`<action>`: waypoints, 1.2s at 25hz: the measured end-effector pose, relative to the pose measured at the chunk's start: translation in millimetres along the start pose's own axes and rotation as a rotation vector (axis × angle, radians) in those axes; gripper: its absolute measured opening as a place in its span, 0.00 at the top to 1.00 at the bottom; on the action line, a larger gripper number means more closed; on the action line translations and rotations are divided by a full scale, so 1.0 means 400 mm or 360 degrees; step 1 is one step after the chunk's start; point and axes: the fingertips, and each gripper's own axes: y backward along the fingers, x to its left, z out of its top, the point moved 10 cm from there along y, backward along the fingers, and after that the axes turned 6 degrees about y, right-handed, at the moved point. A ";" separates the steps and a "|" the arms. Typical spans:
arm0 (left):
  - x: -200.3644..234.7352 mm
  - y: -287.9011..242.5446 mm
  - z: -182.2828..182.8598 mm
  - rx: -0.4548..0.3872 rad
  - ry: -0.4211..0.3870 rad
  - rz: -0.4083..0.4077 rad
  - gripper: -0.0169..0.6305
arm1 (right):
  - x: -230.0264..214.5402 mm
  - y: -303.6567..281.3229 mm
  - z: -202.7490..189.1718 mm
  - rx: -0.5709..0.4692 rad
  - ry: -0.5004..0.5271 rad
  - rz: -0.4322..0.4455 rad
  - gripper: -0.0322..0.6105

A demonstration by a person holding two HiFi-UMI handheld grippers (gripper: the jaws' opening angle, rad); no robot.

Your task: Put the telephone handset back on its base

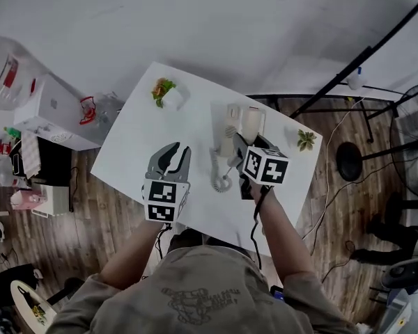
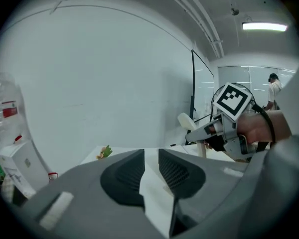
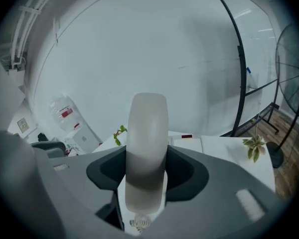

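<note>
Right tool point(image 3: 147, 171): clamped mid-length on the handset point(image 3: 147, 128), probably so both ends stay free to seat on the base point(image 1: 253, 122) (cord point(image 1: 221, 179) trailing).
Left tool point(image 2: 150, 171): narrowly parted, empty, kept aside over the tabletop point(image 1: 139, 138).

1. The telephone handset point(image 3: 146, 148) is a smooth, cream-white bar with rounded ends. It is off its base, clamped at mid-length between the pads of the right claw point(image 3: 147, 164). Its upper end rises well above the jaws.
2. Its coiled cord point(image 1: 221, 176) trails from the lower end onto the white desk point(image 1: 160, 134).
3. The base point(image 1: 253, 122) is a flat, pale box lying on the desk, just beside the handset's far end.
</note>
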 end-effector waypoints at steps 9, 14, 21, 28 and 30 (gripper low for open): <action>0.061 -0.051 -0.047 0.0041 -0.0032 0.0041 0.97 | -0.034 -0.213 -0.026 0.0287 -0.0055 -0.0079 0.57; 0.085 -0.072 -0.058 0.0079 -0.0022 0.0050 0.97 | -0.055 -0.306 -0.044 0.0434 -0.0076 -0.0135 0.57; 0.120 -0.052 -0.080 0.0101 0.0002 0.0099 0.97 | -0.069 -0.384 -0.059 0.0520 -0.0074 -0.0191 0.57; 0.127 -0.039 -0.100 0.0132 0.0022 0.0119 0.97 | -0.072 -0.399 -0.067 0.0493 -0.0167 -0.0309 0.57; 0.127 -0.035 -0.100 0.0131 0.0026 0.0124 0.97 | -0.070 -0.399 -0.067 0.0472 -0.0229 -0.0341 0.57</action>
